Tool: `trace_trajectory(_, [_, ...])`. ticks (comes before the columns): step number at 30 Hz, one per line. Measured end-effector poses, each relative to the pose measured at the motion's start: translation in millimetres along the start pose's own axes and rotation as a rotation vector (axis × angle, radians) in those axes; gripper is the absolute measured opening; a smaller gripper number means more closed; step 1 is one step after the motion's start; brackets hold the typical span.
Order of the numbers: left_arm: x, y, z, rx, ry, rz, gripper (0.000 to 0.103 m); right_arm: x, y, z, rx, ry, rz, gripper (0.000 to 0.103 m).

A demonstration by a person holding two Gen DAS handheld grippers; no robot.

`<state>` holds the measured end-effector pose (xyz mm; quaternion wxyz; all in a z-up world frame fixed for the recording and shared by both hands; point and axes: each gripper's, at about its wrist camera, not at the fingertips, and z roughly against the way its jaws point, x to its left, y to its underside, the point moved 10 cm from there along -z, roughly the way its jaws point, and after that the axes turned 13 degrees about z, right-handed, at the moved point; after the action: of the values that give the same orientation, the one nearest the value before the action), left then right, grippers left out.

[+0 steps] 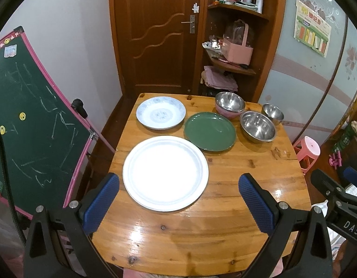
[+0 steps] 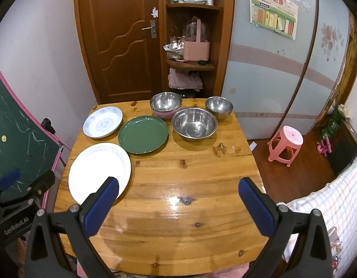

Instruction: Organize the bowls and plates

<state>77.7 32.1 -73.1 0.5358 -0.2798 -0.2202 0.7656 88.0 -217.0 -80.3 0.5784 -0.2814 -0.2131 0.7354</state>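
Note:
On the wooden table [image 1: 201, 220] [image 2: 190, 197] lie a large white plate [image 1: 165, 172] [image 2: 99, 171], a green plate [image 1: 209, 131] [image 2: 143, 134] and a blue-patterned white plate [image 1: 161, 112] [image 2: 102, 121]. Behind them stand a steel bowl nested in a pink bowl [image 1: 229, 103] [image 2: 165, 103], a wide steel bowl [image 1: 258, 126] [image 2: 194, 122] and a small steel bowl [image 1: 272, 113] [image 2: 219, 106]. My left gripper [image 1: 178, 197] hangs open above the table's near half, the white plate between its blue pads. My right gripper [image 2: 178, 199] is open over bare wood, holding nothing.
A green chalkboard [image 1: 27, 120] on a pink frame stands left of the table. A wooden door [image 1: 155, 34] and corner shelves [image 1: 234, 46] are behind. A pink stool [image 2: 286, 144] sits on the floor at right, and a checked cloth [image 2: 329, 208] lies near right.

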Motion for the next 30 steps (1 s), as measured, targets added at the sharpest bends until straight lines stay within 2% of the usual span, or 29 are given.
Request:
trace_trajectory(16, [30, -24, -26, -0.003, -0.046, -0.018, 0.102, 17, -32, -19, -0.044, 0.012, 0.076, 0.103])
trace_trajectory(23, [56, -33, -47, -0.011, -0.118, 0.015, 0.102, 35, -36, -46, -0.013, -0.036, 0.105, 0.103])
trace_trajectory(30, [82, -28, -80, 0.036, -0.151, 0.049, 0.102, 45, -29, -76, 0.046, -0.061, 0.103, 0.099])
